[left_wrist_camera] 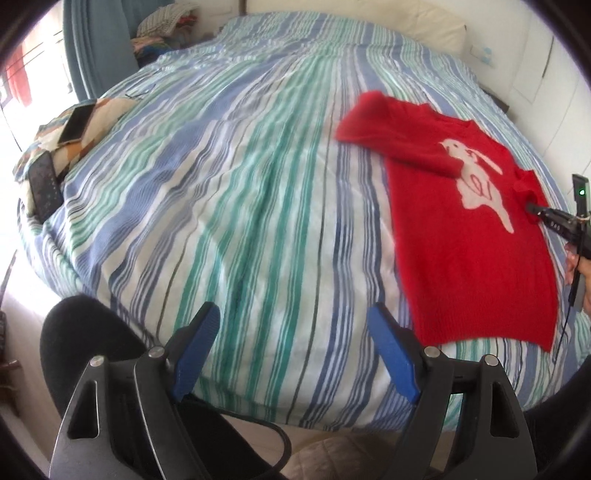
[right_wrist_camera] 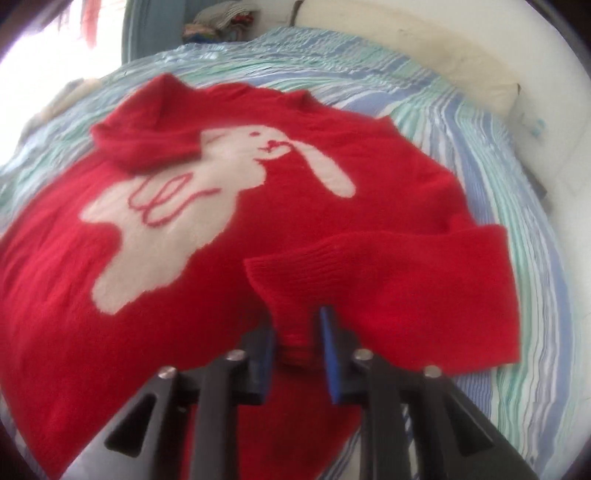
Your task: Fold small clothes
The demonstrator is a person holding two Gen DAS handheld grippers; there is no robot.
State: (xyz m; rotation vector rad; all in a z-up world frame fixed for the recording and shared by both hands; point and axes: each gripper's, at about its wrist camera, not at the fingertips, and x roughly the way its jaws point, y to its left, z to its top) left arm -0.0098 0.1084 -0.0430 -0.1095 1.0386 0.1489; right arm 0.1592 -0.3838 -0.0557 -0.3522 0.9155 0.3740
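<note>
1. A small red sweater [right_wrist_camera: 229, 258] with a white rabbit knitted on its front lies flat on a bed [left_wrist_camera: 229, 206] under a blue, green and white striped cover, toward the bed's right side as the left wrist view shows it.

2. The step in hand appears to be folding the sleeves in: the left sleeve [left_wrist_camera: 391, 133] already lies across the chest, over part of the rabbit, and the right tongs [right_wrist_camera: 297, 332] are closed narrowly on the cuff end of the right sleeve [right_wrist_camera: 388, 280], red knit bunched between the blue pads.

3. The left tongs [left_wrist_camera: 291, 347] stand wide and hold nothing, hovering over bare cover near the bed's near edge, well apart from the sweater.

4. The next move likely calls for carrying the pinched cuff across the chest and letting it go flat, without dragging the body askew.

5. No container is in view. At the bed's far left edge, two phones [left_wrist_camera: 62, 147] rest on a patterned cloth [left_wrist_camera: 103, 114]; a heap of clothes [left_wrist_camera: 162, 26] sits beyond the far corner.
</note>
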